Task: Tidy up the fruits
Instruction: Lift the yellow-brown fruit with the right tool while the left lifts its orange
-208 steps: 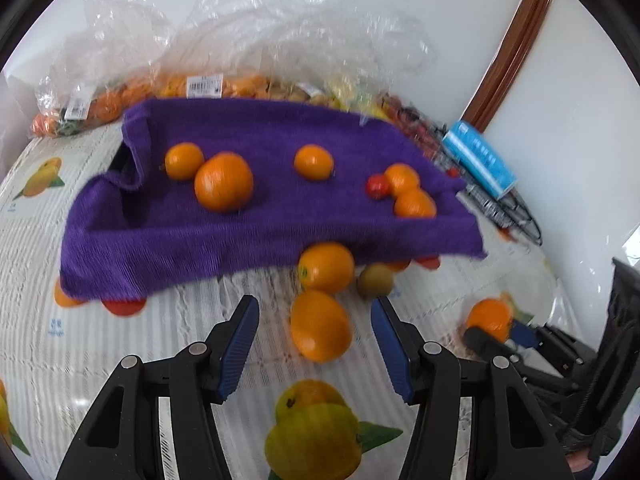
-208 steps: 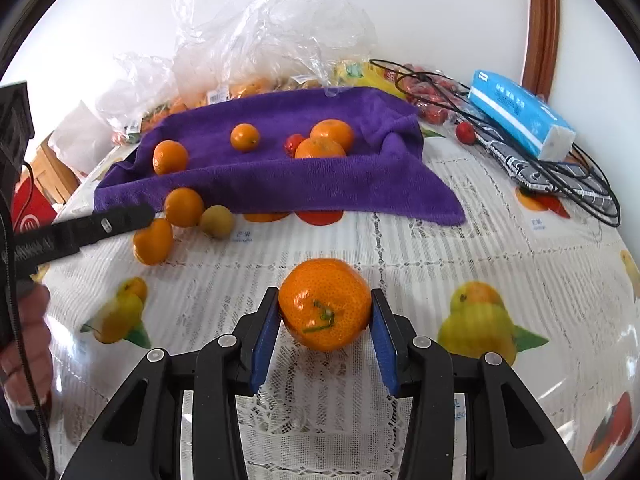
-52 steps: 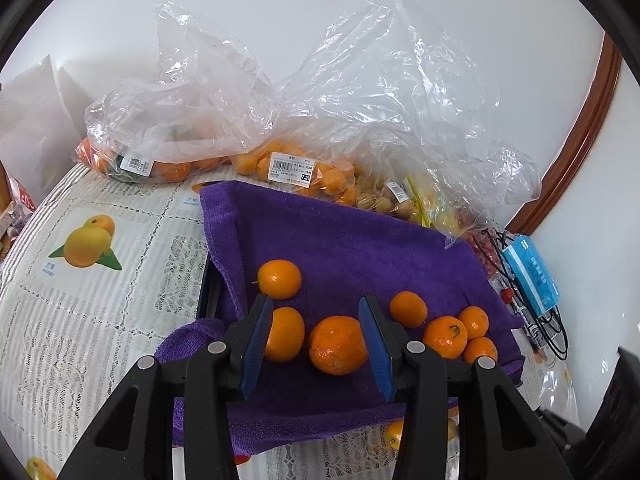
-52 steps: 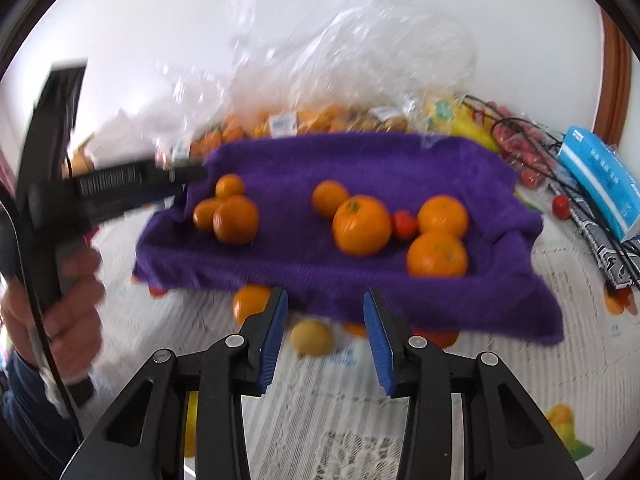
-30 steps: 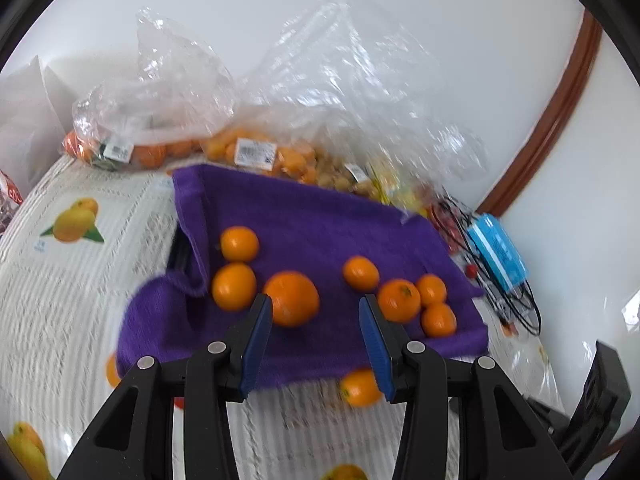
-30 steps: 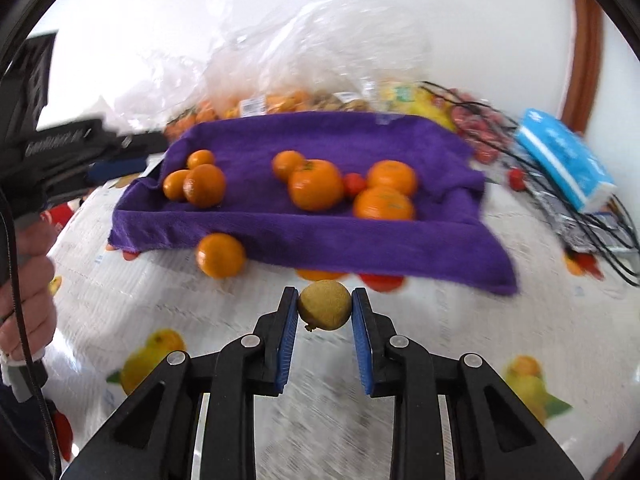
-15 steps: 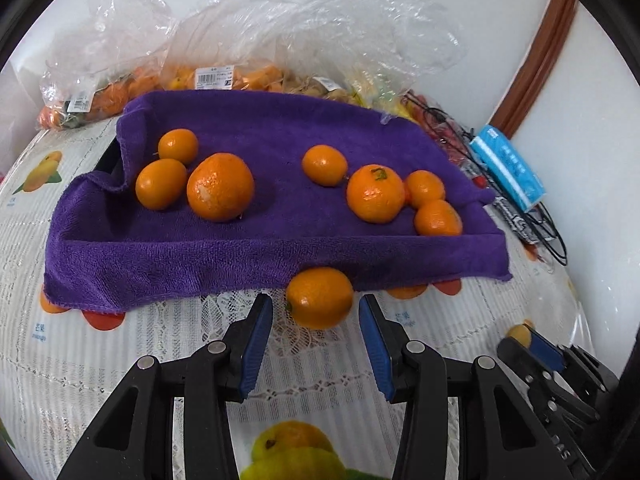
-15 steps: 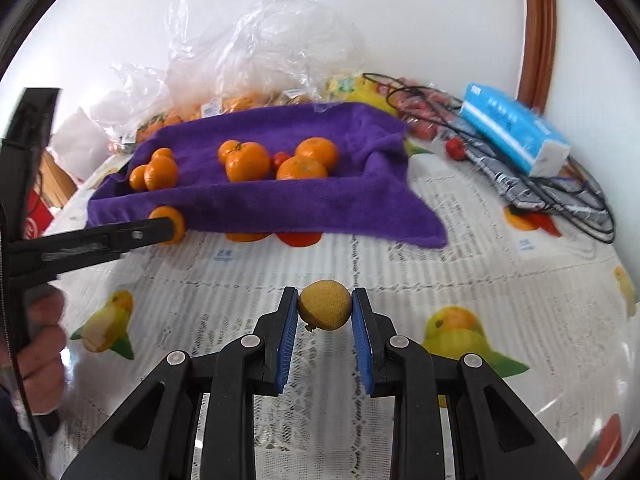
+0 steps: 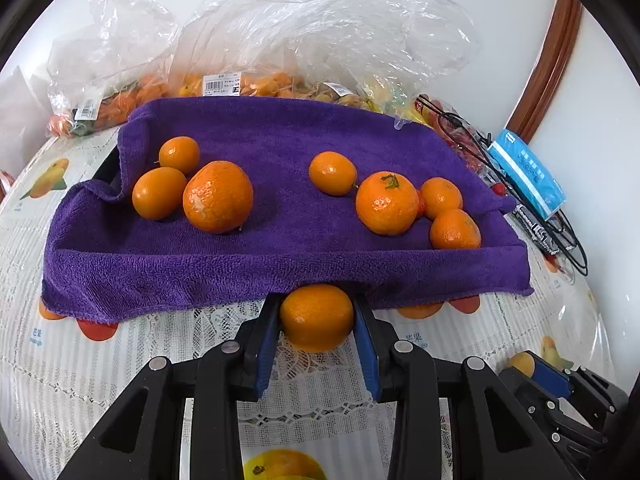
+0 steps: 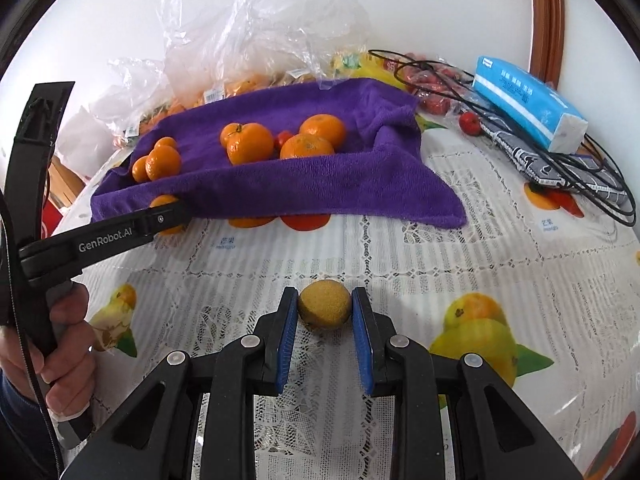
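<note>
Purple towel [image 9: 280,248] spreads along the bench's far edge, gathering seven or so oranges, sorted there. Left claw [image 9: 316,316] pinches a mandarin [image 9: 316,318] at the towel's near hem, likely bound for it. Right claw [image 10: 325,308] grips a small yellowish-brown fruit [image 10: 325,306], perhaps a longan, mid-bench.
</note>
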